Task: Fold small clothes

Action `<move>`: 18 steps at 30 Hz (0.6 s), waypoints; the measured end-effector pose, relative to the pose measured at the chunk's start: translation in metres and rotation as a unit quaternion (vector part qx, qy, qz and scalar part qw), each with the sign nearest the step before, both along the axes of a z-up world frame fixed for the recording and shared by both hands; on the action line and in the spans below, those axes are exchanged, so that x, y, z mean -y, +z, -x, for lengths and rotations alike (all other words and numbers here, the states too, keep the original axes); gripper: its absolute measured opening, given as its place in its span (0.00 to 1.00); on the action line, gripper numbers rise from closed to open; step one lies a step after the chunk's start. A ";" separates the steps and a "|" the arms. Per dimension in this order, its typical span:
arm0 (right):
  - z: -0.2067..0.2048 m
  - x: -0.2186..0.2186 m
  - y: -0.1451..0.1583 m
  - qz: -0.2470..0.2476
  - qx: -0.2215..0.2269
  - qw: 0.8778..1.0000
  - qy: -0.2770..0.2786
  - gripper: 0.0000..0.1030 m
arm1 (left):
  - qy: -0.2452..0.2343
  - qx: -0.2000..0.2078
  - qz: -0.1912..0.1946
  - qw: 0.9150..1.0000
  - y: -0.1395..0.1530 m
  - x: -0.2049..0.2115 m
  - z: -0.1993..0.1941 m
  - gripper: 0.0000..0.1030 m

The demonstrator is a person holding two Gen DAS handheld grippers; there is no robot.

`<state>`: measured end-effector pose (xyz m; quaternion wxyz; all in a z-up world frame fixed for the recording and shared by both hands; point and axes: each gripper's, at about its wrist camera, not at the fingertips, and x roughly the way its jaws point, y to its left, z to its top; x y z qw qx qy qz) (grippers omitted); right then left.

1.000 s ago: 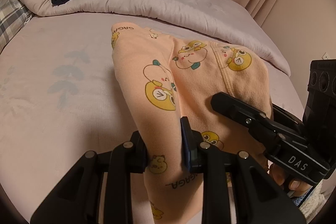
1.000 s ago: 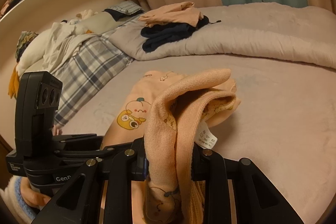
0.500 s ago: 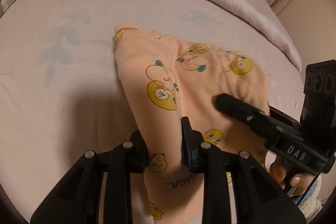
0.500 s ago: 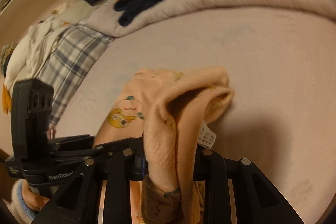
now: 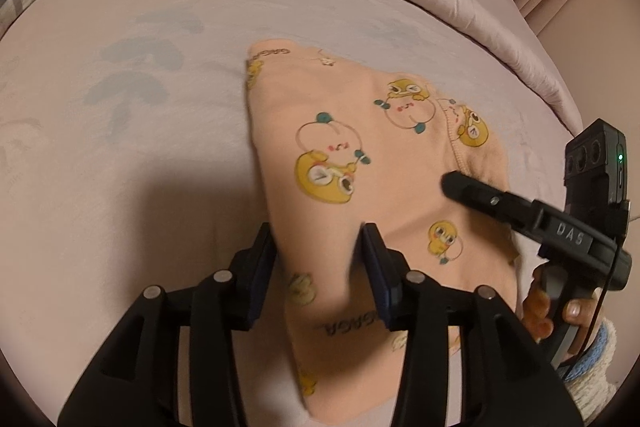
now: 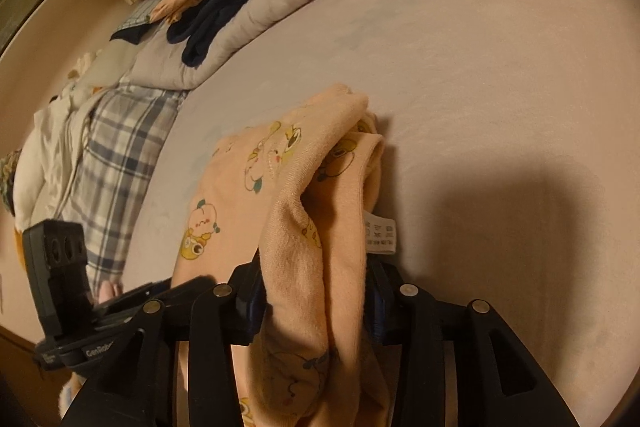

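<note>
Behind right tongs point(image 6: 316, 291), garment point(image 6: 304, 267) bunched.

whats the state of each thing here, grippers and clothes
left gripper: shut on the peach garment
right gripper: shut on the peach garment
peach garment: far end on the bed, near end lifted
care label: exposed, hanging out
dark clothes: piled on the duvet
</note>
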<state>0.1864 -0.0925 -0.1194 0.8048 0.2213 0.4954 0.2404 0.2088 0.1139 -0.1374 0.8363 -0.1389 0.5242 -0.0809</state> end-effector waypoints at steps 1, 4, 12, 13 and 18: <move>0.000 -0.001 0.001 0.007 0.002 1.000 -0.003 0.43 | 0.002 0.000 0.000 1.000 0.000 -0.002 0.003 0.46; 0.006 0.000 0.008 0.034 0.013 0.999 -0.009 0.44 | 0.008 -0.004 0.007 1.000 -0.002 -0.008 0.011 0.46; 0.035 -0.007 0.031 0.086 0.057 0.995 0.003 0.45 | 0.005 -0.002 0.010 1.000 0.002 -0.003 0.031 0.45; 0.039 -0.008 0.032 0.089 0.060 0.994 0.011 0.45 | 0.004 -0.001 0.009 1.000 0.002 -0.002 0.034 0.45; 0.047 -0.014 0.016 0.134 0.046 0.989 0.033 0.49 | -0.005 -0.008 -0.005 1.000 -0.006 0.009 0.042 0.45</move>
